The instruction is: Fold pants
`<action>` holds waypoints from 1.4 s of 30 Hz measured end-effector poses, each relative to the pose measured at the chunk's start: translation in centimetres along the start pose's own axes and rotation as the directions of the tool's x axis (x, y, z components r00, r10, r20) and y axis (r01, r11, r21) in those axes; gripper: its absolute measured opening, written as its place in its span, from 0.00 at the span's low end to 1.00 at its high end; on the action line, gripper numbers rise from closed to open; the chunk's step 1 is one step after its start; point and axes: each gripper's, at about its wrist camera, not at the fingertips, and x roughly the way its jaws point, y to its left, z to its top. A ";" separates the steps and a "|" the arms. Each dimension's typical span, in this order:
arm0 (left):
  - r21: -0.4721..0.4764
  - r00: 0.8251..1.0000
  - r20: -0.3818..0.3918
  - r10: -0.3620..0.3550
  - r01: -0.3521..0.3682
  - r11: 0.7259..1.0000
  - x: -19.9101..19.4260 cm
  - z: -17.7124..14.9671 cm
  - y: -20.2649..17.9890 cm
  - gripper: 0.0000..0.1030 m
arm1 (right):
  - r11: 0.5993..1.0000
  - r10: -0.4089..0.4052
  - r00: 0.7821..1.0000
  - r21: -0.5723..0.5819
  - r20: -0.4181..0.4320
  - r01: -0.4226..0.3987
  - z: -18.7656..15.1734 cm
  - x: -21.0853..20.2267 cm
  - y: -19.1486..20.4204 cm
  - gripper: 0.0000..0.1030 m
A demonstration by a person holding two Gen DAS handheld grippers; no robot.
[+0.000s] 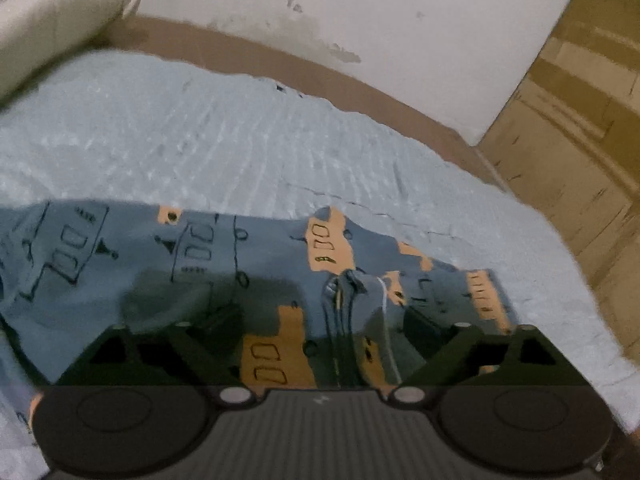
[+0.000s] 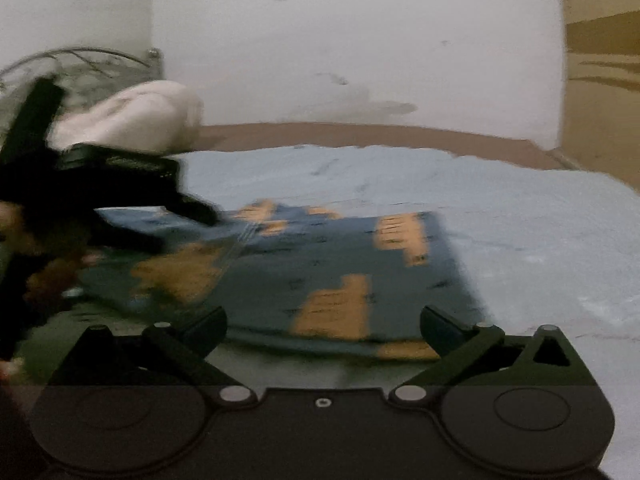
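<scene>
We judge a fold just laid: the blue-grey, orange-patched printed cloth pants [image 2: 340, 276] lie doubled on the pale blue textured bedspread [image 2: 540, 216]. Both our left gripper [image 1: 320, 320] and right gripper [image 2: 324, 320] stand spread over the pants, pinching nothing. Next we need a fresh edge pinched.

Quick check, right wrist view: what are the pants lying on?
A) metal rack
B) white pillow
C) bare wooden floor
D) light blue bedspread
D: the blue-and-orange patterned pants lie flat on the light blue bedspread; the white pillow sits apart, farther back near the wall.
</scene>
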 end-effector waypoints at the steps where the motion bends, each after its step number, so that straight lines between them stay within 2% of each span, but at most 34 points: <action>1: 0.024 1.000 0.007 0.022 -0.022 0.999 0.3 -0.1 -0.4 0.92 | 0.999 -0.035 0.999 -0.007 -0.002 0.035 0.2 0.5 -0.5 0.99; 4: 0.101 0.993 0.021 0.120 -0.122 0.987 1.4 -0.7 -1.3 0.92 | 0.996 -0.088 0.996 -0.017 -0.022 0.087 0.7 2.5 -2.3 0.99; 6: 0.130 0.989 0.037 0.143 -0.147 0.981 1.7 -1.4 -1.6 0.92 | 0.996 -0.094 0.991 -0.019 -0.093 0.092 1.4 4.5 -3.2 0.99; 9: 0.151 0.989 0.061 0.136 -0.144 0.978 1.8 -2.2 -1.6 0.94 | 0.992 -0.121 0.986 -0.057 -0.112 0.115 2.5 6.5 -4.2 0.99; 15: 0.147 0.992 0.051 0.118 -0.124 0.981 2.1 -2.3 -1.3 0.98 | 0.974 -0.194 0.975 -0.142 -0.112 0.178 5.4 11.8 -6.5 0.99; 18: 0.157 0.991 0.061 0.120 -0.129 0.979 2.2 -2.6 -1.4 0.99 | 0.970 -0.222 0.965 -0.133 -0.137 0.204 6.3 14.5 -8.0 0.99; 21: 0.144 0.992 0.059 0.111 -0.118 0.982 2.1 -2.4 -1.2 0.99 | 0.972 -0.227 0.962 -0.101 -0.153 0.213 6.7 15.5 -9.2 0.99; 24: 0.106 0.992 0.060 0.113 -0.119 0.987 1.8 -1.8 -1.0 0.99 | 0.969 -0.235 0.960 -0.111 -0.150 0.220 6.1 14.3 -9.0 0.99; 28: 0.077 0.987 0.063 0.151 -0.155 0.985 2.0 -1.1 -1.0 0.99 | 0.962 -0.249 0.958 -0.153 -0.144 0.227 4.5 10.9 -8.1 0.99; 34: 0.105 0.983 0.052 0.176 -0.181 0.978 1.1 -2.3 -1.2 0.99 | 0.951 -0.279 0.949 -0.182 -0.147 0.251 1.8 6.1 -7.1 0.99; 42: 0.120 0.980 0.072 0.187 -0.195 0.973 -1.9 -4.4 -0.9 0.99 | 0.936 -0.330 0.941 -0.153 -0.078 0.315 -1.0 2.2 -5.8 0.99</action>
